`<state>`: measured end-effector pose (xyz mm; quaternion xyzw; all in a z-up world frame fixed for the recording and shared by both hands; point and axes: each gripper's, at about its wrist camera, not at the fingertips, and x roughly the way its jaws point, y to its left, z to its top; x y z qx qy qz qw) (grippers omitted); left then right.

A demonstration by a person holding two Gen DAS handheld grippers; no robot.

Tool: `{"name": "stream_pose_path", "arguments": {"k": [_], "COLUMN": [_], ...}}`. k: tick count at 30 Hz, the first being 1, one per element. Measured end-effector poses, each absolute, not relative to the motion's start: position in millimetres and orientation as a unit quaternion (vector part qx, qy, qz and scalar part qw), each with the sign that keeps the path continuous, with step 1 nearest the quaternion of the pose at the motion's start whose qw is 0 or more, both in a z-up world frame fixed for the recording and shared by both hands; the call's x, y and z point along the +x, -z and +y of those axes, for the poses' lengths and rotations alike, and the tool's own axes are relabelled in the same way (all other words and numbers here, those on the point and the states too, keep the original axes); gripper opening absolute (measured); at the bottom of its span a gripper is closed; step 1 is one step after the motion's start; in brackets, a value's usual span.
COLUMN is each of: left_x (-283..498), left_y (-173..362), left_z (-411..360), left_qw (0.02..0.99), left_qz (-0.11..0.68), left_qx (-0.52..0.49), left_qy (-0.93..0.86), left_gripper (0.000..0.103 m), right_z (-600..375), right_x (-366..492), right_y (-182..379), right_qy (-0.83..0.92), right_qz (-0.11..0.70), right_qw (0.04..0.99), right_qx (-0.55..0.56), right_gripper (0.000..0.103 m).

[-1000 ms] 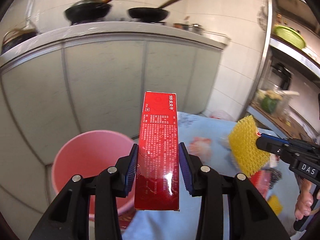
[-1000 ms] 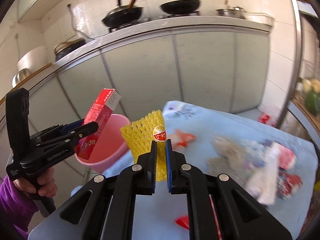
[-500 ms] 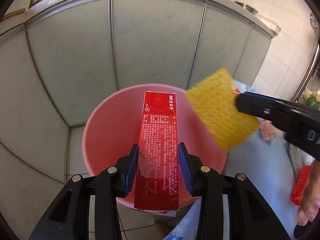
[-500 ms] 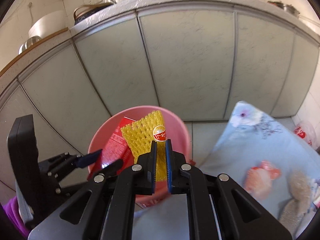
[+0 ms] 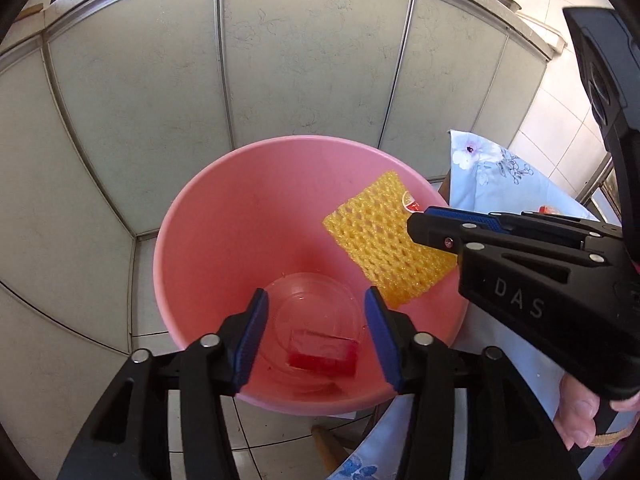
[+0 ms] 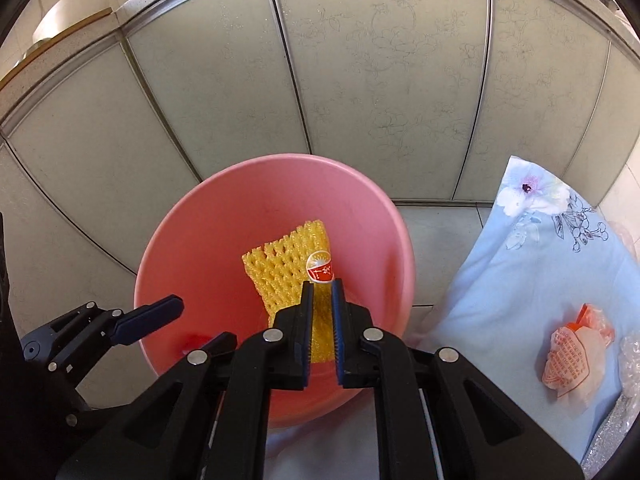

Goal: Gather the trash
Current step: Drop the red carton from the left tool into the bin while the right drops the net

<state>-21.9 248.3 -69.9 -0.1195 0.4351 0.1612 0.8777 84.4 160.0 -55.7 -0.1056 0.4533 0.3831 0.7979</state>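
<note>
Left gripper [image 5: 316,332] opening over bucket [image 5: 192,216]; right gripper [image 6: 322,304] pinches net [image 6: 280,272].

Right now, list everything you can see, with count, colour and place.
bucket: 1, pink, on the floor by the cabinets
box: 1, red, at the bucket's bottom
clear cup: 1, see-through, at the bucket's bottom
foam net: 1, yellow, over the bucket
tablecloth: 1, pale blue, floral, right of the bucket
wrapper: 1, orange and white, on the tablecloth
cabinets: grey-green doors, behind the bucket
left gripper: black, jaws opening, nothing between
right gripper: black, shut on the foam net
hand: 1, on the right gripper's handle
</note>
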Motion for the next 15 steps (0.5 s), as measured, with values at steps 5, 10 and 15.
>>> {"name": "stream_pose_path", "arguments": {"k": [5,10,15], "left_x": [-31.1,-39.2,-45.3], "left_y": [62.4,52.3,37.7], "left_z": [255.4,257.2,251.9], "left_qw": [0.883,0.888,0.896], "left_qz": [0.420,0.404,0.387], "left_qx": [-0.135,-0.145,-0.150], "left_qy": [-0.162,-0.165,-0.160], "left_gripper": [0.064,0.065,0.065], "right_z": [150.8,138.5,116.4], "right_x": [86.9,81.4,75.5], "right_y": [51.0,37.2,17.5], "right_qy": [-0.388,-0.397,-0.398], "right_qz": [0.459,0.445,0.426], "right_qw": [0.795,0.799,0.810], "right_qx": [-0.082,-0.072,-0.062], "right_gripper": [0.022,0.027,0.028]}}
